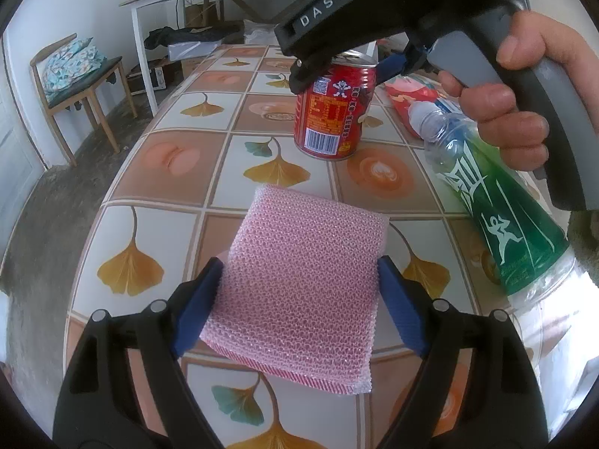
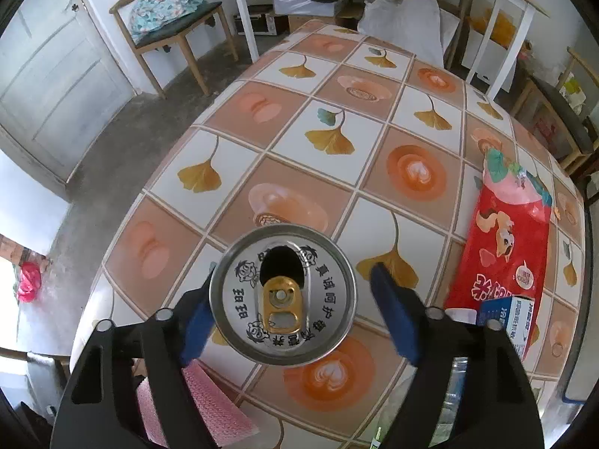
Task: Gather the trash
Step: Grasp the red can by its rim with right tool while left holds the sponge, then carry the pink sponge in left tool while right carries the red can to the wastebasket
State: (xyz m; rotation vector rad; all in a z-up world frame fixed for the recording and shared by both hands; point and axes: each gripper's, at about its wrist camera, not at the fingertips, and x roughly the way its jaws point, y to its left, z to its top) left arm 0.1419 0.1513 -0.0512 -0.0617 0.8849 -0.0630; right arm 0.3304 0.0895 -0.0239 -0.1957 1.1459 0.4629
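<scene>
The left gripper (image 1: 299, 288) pinches a pink mesh sponge (image 1: 299, 288) between its blue pads. Only the left wrist view shows the right gripper (image 1: 348, 63) from outside, over the red can (image 1: 331, 112) at twelve o'clock. The right wrist view looks down on the can's opened silver lid (image 2: 282, 295); the right gripper (image 2: 292, 310) is spread, one pad seemingly touching the rim, the other apart. A green bottle (image 1: 498, 202) lies at three o'clock, a red snack bag (image 2: 501, 239) beyond. The tiled ginkgo-print tablecloth (image 2: 329, 138) covers the table; a wooden chair (image 2: 176, 26) stands at eleven o'clock.
</scene>
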